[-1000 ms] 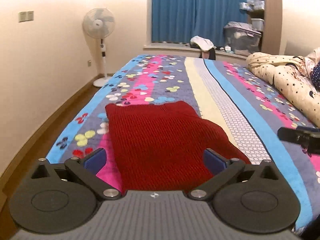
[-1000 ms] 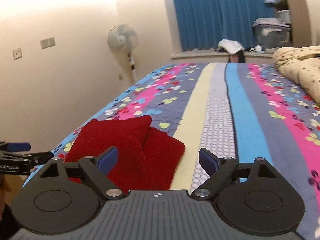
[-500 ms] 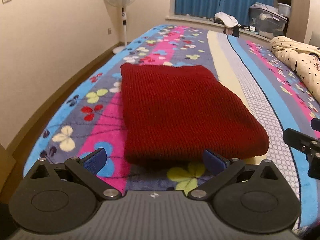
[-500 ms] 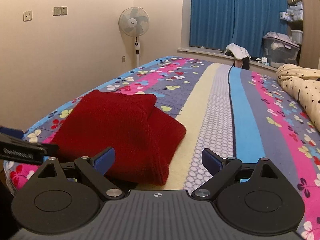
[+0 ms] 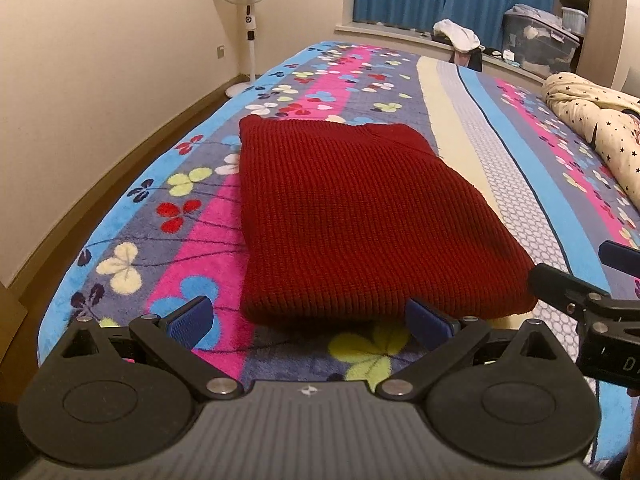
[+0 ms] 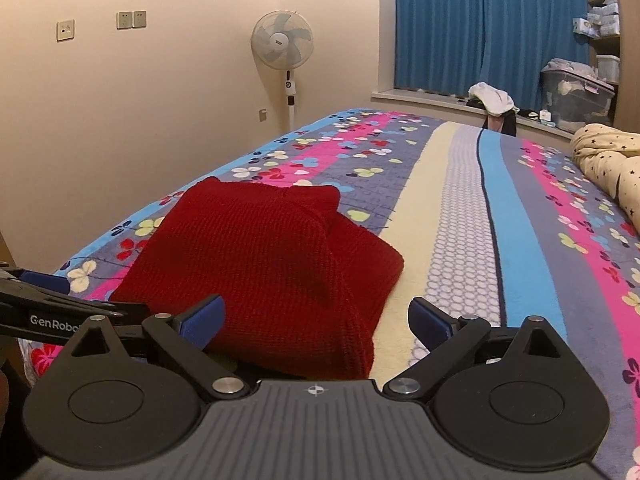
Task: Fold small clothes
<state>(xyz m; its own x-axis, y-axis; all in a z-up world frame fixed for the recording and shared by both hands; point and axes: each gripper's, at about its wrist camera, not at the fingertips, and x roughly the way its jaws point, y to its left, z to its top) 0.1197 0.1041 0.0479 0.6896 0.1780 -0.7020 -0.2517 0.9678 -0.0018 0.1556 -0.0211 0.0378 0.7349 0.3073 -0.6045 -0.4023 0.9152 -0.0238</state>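
Folded red knit sweater (image 5: 360, 220) on flowered striped blanket (image 5: 500, 168); left gripper (image 6: 48, 300), marked "GenRobo…", and right gripper (image 6: 316, 318) both spread wide at its near edge, clamping nothing

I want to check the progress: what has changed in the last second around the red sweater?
Both grippers came lower and nearer the red sweater; the left gripper and the right gripper now reach its near edge, jaws wide, gripping nothing. The sweater stayed folded on the blanket.
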